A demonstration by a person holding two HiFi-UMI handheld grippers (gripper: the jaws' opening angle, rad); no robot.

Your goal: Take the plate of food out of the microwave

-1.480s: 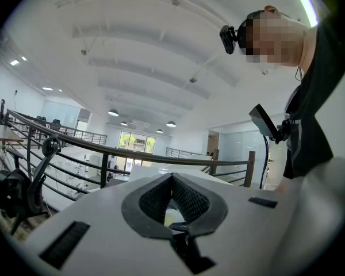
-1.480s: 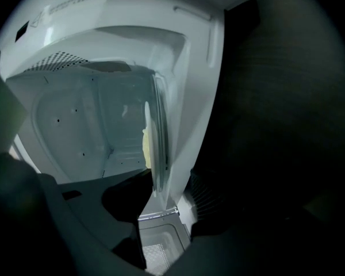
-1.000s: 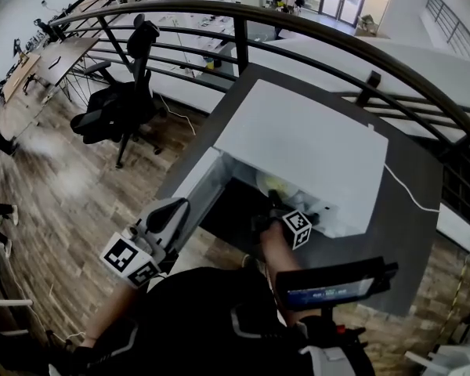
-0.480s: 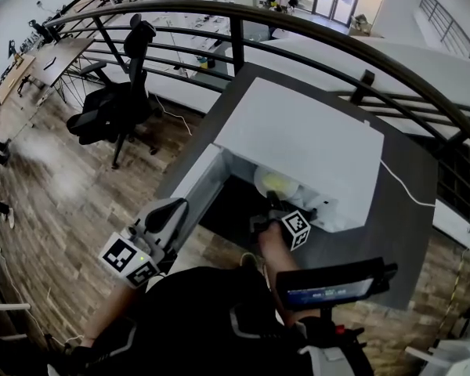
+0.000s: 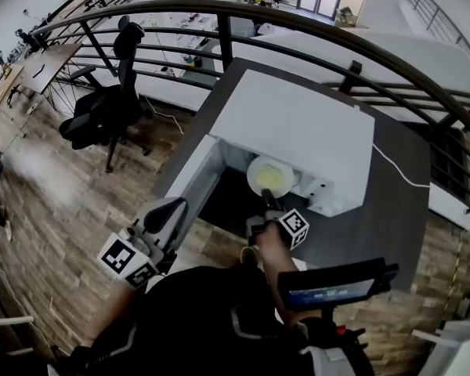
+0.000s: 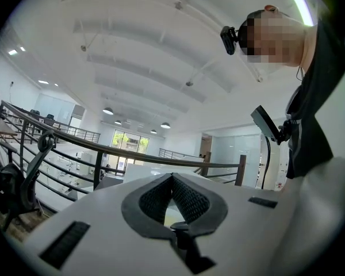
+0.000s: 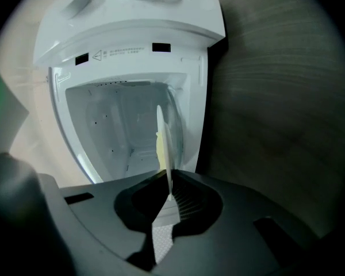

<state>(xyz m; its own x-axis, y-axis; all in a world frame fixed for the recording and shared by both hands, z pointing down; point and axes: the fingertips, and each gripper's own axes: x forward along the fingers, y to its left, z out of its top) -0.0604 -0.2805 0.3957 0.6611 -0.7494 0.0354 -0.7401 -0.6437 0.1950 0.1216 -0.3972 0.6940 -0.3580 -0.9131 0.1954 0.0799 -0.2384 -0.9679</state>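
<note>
A white microwave [image 5: 298, 128] stands on a dark table [image 5: 395, 218] with its door [image 5: 189, 185] swung open to the left. The white plate of yellow food [image 5: 270, 176] sits half out of the cavity mouth. My right gripper [image 5: 265, 200] has just been closing and is shut on the plate's near rim. In the right gripper view the plate [image 7: 163, 140] shows edge-on, its rim pinched in the right gripper [image 7: 169, 193], with the empty cavity [image 7: 118, 125] behind it. My left gripper [image 5: 168, 210] hovers by the door's lower edge. In the left gripper view its jaws [image 6: 172, 177] meet, holding nothing.
A dark metal railing [image 5: 337, 49] curves behind the table. A black office chair [image 5: 102, 108] stands on the wooden floor at left. A white cable [image 5: 395, 171] runs from the microwave across the table. A small screen [image 5: 333, 284] hangs at my chest.
The plate has slid from deep in the cavity out to its mouth, toward me. My right gripper drew back with it. The left gripper has stayed by the door.
</note>
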